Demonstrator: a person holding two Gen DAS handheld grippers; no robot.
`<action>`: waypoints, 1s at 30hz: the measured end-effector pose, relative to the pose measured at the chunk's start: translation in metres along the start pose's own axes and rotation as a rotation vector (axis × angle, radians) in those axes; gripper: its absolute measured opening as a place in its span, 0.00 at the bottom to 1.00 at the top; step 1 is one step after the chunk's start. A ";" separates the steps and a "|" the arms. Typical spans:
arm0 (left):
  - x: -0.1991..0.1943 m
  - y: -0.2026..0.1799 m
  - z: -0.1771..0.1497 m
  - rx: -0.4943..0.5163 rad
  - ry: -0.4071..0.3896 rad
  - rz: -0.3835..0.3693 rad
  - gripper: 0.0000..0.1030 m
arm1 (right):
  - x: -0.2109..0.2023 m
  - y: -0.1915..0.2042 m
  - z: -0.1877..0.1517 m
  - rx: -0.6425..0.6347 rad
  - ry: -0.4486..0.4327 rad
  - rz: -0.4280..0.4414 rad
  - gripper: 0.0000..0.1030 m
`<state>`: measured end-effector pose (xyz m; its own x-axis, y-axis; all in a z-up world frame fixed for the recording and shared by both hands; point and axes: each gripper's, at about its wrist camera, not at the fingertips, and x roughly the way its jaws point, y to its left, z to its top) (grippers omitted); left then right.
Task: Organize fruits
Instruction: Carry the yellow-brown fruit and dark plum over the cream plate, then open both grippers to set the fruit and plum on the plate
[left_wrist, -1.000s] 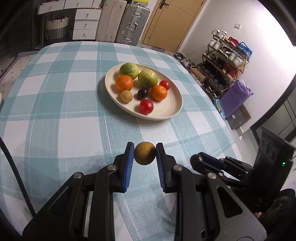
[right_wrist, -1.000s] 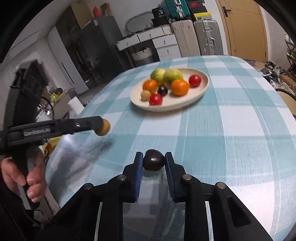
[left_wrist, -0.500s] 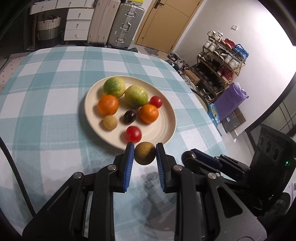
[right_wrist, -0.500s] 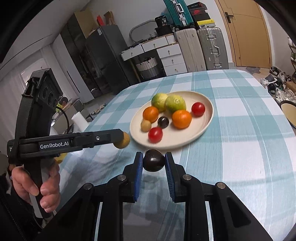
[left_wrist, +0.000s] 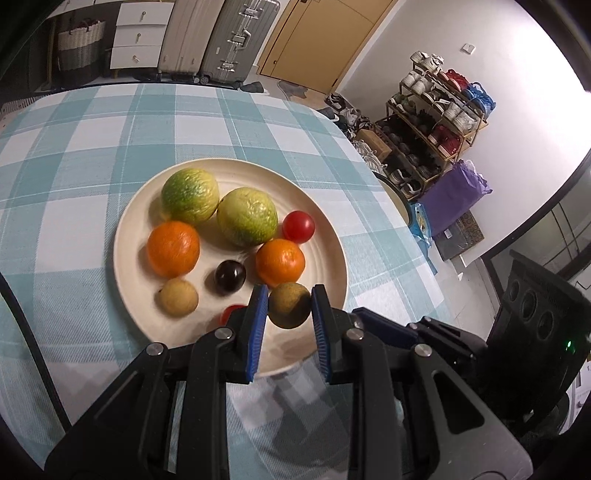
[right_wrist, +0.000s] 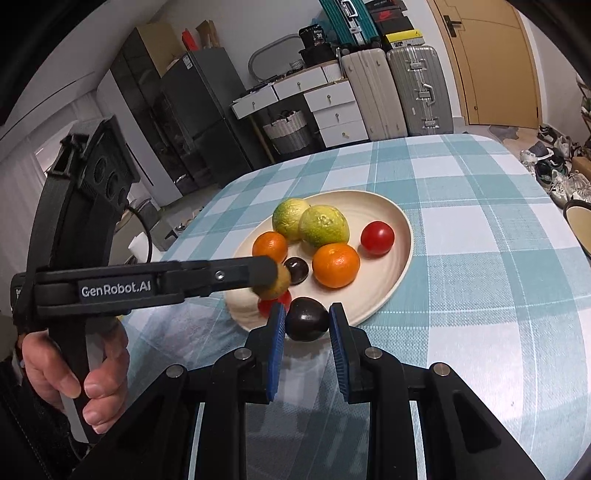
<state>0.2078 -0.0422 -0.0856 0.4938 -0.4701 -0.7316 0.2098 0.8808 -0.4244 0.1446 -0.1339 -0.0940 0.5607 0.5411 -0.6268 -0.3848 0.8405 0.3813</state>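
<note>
Two fruits carried: one in each gripper, both over the near rim of the plate (left_wrist: 122, 236).
Left gripper (left_wrist: 289, 308): fingers clamped on a brownish-yellow fruit (left_wrist: 289, 304), the blue pads (left_wrist: 258, 317) pressing its two sides; it hangs above the plate's near part, just ahead of the pads.
Right gripper (right_wrist: 307, 325): fingers closed on a dark plum-like fruit (right_wrist: 307, 324), held at its widest girth, at the plate's near edge.
Handling, brownish-yellow fruit: small, round and probably light; its skin looks firm and matt, so slipping seems unlikely. Holding across the middle, as here, suits it.
Handling, dark fruit: glossy skin, likely smoother and softer; a gentle squeeze at the widest part is the safest hold, since hard pressure could bruise it.
Release: both are round and may roll once set down; the plate's raised rim should check them.
Plate contents, beyond the left fingers: two green-yellow citrus (left_wrist: 190, 195) farthest off, two oranges (left_wrist: 173, 248) nearer, one red tomato (left_wrist: 298, 226) to the right, a dark fruit (left_wrist: 230, 277) in the middle, a pale brown fruit (left_wrist: 178, 296) to the left, and a second red tomato (left_wrist: 231, 312) partly hidden behind the left finger.
Bench (left_wrist: 74, 147): covered by a blue-and-white checked cloth; the plate rests on it.
Free space: bare plate beneath and right of the left fingers.
</note>
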 end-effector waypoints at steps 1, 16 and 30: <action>0.003 0.000 0.002 0.000 0.004 -0.001 0.21 | 0.003 -0.001 0.001 -0.001 0.004 -0.002 0.24; 0.024 0.009 0.013 -0.020 0.022 -0.006 0.21 | 0.023 -0.009 0.006 -0.012 0.031 0.007 0.24; -0.006 0.008 0.012 -0.037 -0.043 0.013 0.30 | 0.000 -0.012 0.008 0.003 -0.057 -0.021 0.59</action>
<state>0.2167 -0.0316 -0.0786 0.5324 -0.4549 -0.7139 0.1723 0.8839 -0.4347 0.1552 -0.1439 -0.0927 0.6098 0.5239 -0.5947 -0.3700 0.8518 0.3709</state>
